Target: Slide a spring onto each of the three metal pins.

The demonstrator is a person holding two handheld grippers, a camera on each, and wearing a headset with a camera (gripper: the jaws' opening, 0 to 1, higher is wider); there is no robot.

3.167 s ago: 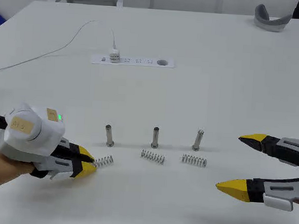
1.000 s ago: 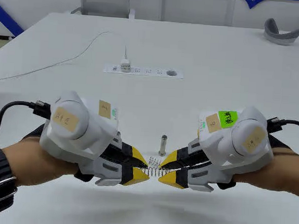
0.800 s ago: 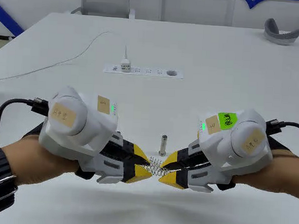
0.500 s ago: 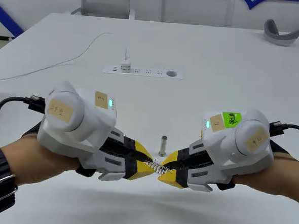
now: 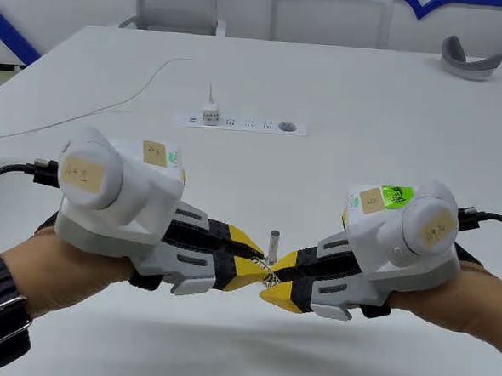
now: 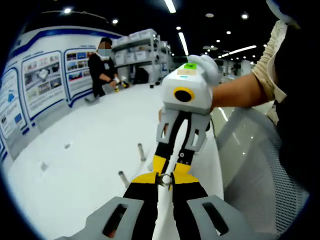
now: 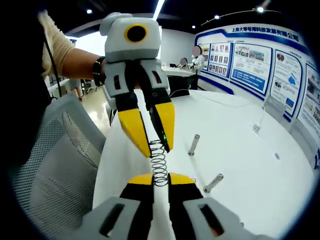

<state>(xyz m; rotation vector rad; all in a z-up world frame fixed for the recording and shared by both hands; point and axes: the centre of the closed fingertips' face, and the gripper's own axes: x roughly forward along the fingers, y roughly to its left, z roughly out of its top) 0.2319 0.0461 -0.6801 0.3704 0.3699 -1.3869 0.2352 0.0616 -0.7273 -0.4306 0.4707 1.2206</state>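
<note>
Between facing tips, left gripper (image 5: 258,266) and right gripper (image 5: 278,281) each clenched one end of spring (image 7: 159,162) (pin (image 5: 274,241) just beyond); uneven squeeze could buckle spring, flick it away.

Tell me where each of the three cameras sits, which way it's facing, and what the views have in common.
Head view: on the headset, looking down at the table; both forearms show.
Left gripper view: rides the left hand-held gripper, own jaws below, facing the right hand-held gripper.
Right gripper view: rides the right one, facing back at the left.
Both gripper views share the spring held between them, and two pins.
</note>
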